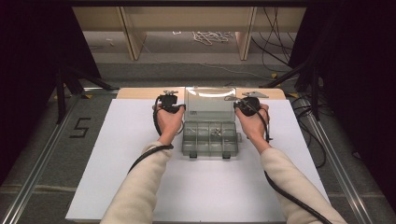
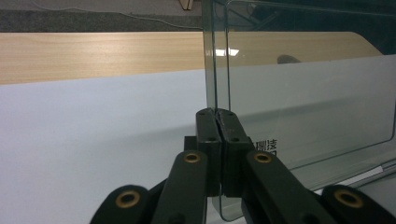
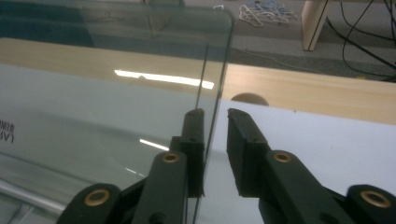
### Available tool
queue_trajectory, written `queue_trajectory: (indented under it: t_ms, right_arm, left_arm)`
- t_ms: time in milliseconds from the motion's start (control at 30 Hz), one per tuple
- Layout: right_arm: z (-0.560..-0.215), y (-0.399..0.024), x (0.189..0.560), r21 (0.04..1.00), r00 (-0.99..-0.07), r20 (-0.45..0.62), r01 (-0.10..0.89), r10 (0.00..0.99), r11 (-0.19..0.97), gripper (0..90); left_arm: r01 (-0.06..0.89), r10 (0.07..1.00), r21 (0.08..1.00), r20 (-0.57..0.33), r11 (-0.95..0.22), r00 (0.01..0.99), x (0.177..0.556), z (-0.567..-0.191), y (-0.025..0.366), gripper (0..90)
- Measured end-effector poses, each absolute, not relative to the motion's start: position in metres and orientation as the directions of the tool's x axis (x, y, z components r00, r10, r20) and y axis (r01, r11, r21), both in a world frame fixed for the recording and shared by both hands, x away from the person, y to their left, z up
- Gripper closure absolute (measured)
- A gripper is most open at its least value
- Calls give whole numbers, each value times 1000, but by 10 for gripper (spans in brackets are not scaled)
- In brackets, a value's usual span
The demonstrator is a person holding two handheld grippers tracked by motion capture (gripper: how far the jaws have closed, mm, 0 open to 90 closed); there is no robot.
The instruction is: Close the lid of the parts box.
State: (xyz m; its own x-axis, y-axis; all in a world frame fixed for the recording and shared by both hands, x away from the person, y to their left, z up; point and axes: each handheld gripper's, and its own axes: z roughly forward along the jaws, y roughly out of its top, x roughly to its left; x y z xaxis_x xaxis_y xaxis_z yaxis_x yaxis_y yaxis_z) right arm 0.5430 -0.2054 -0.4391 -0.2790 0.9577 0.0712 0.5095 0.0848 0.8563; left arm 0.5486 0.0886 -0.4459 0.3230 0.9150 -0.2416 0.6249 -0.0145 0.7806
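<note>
We see the left tool [image 2: 218, 122] with its jaws clamped tight on the near upright edge of the clear lid [image 2: 308, 107], which stands on end over the white sheet [image 2: 93, 135], printed characters low on its panel, the wooden tabletop [image 2: 102, 53] beyond.

Small metal parts [image 1: 215, 132] in the compartment box [image 1: 209, 140] are too tiny to identify. The lid's [image 2: 308, 98] printed label [image 2: 265, 145] is half hidden behind the left gripper [image 2: 217, 122], its characters unreadable.
</note>
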Motion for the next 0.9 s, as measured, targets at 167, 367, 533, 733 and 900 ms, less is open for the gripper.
queue_trajectory:
  t_ms: [167, 367, 533, 733, 900]
  right_arm:
    - [-427, -206, 548, 862, -281, 79, 501, 956, 76, 709]
    - [-421, -204, 554, 856, -281, 101, 514, 954, 61, 710]
    - [-421, -204, 559, 856, -276, 101, 513, 956, 58, 720]
    - [-418, -205, 561, 850, -262, 117, 525, 958, 39, 726]
    - [-415, -204, 566, 850, -259, 114, 525, 959, 41, 742]
  left_arm:
    - [610, 917, 792, -246, 3, 315, 545, -446, 88, 886]
    - [606, 914, 796, -245, -1, 324, 544, -446, 89, 886]
    - [600, 912, 800, -241, -7, 331, 544, -445, 90, 886]
    - [599, 913, 801, -236, -12, 334, 544, -446, 90, 887]
    - [594, 912, 804, -236, -12, 337, 544, -445, 90, 886]
